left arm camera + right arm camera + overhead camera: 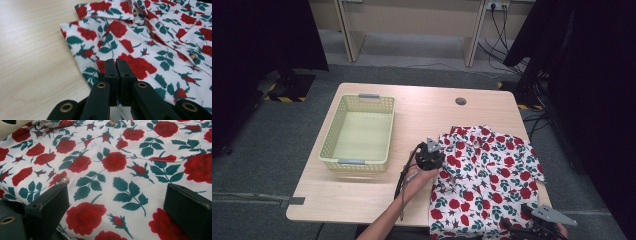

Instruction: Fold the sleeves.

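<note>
- The rose-print shirt lies spread flat on the tabletop, well to the right of the yellow basket.
- The left hand-held gripper, at the shirt's left edge, is clenched on a pinch of its fabric.
- The right hand-held gripper hangs released over the shirt's near right corner.

High overhead; two close gripper views, sharing the shirt.

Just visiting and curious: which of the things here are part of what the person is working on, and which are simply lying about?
In use:
- rose-print shirt, spread on the table
- left claw, shut at the shirt's edge
- right claw, open over the shirt

Lying about:
- yellow-green basket, empty, left of the shirt
- cables on the floor beyond the table
</note>
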Demonstrator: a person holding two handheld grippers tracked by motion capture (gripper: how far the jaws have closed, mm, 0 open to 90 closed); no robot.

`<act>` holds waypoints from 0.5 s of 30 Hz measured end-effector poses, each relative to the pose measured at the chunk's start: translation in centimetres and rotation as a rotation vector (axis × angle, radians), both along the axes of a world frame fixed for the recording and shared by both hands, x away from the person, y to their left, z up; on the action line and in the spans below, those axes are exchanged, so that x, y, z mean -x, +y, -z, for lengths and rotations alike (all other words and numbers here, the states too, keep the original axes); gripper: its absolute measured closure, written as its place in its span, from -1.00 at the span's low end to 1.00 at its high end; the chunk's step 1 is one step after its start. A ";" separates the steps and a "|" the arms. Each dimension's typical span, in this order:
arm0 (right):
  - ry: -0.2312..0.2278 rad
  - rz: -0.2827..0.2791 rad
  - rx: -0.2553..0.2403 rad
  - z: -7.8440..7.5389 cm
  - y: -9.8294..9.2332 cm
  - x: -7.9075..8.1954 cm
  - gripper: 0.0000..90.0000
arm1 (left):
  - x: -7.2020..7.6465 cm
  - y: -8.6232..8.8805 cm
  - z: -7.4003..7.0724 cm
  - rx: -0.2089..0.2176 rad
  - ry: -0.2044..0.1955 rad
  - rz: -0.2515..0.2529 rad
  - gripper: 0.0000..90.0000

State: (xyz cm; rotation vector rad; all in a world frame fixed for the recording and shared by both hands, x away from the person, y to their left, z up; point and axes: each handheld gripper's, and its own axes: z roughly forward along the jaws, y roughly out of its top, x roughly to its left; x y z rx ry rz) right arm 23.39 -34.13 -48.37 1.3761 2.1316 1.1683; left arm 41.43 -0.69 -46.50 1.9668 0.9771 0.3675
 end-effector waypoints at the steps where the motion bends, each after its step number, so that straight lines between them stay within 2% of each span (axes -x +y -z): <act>1: 0.000 0.000 -0.001 0.0 0.0 0.0 -0.86 | 0.1 -0.2 -0.3 0.009 -0.004 0.004 0.93; 4: -0.003 -0.002 -0.003 -0.1 0.0 0.0 -0.86 | 0.3 -0.6 -1.0 0.015 -0.029 0.018 0.93; 9: -0.001 -0.001 -0.001 0.0 0.0 0.0 -0.86 | 1.2 -1.8 -2.3 0.043 -0.046 0.071 0.90; 13: -0.002 0.000 -0.002 0.0 0.0 0.0 -0.86 | 1.6 -2.7 -3.1 0.035 -0.063 0.101 0.77; 15: -0.001 0.000 -0.002 0.0 0.0 0.1 -0.86 | 1.6 -3.0 -3.3 0.040 -0.056 0.098 0.65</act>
